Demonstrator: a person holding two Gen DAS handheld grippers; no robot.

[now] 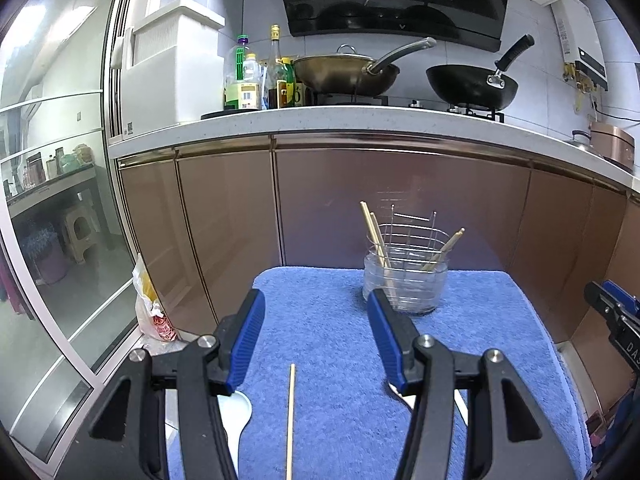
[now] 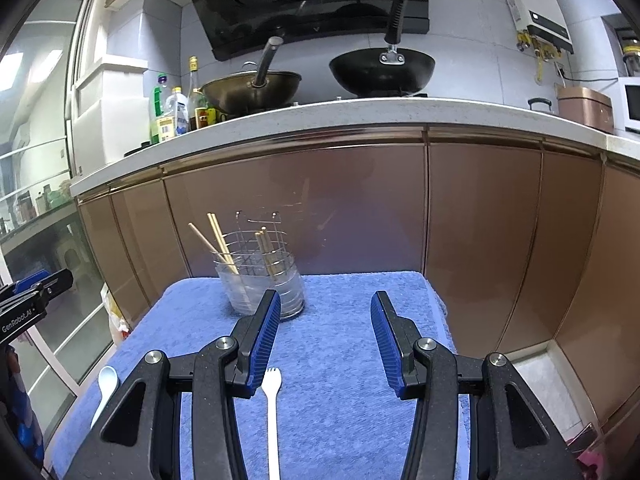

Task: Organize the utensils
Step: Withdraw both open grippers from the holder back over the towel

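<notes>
Both tongs, left (image 1: 316, 336) and right (image 2: 325, 338), stand apart and empty. The bamboo chopstick (image 1: 291, 420) looks light, stiff and thin. Better take it near the middle.

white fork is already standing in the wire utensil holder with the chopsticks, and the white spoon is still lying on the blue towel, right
Not quite. The right wrist view shows the white fork lying flat on the blue towel, not in the wire utensil holder. Only the chopsticks stand in the holder. The white spoon does lie on the towel.
</notes>
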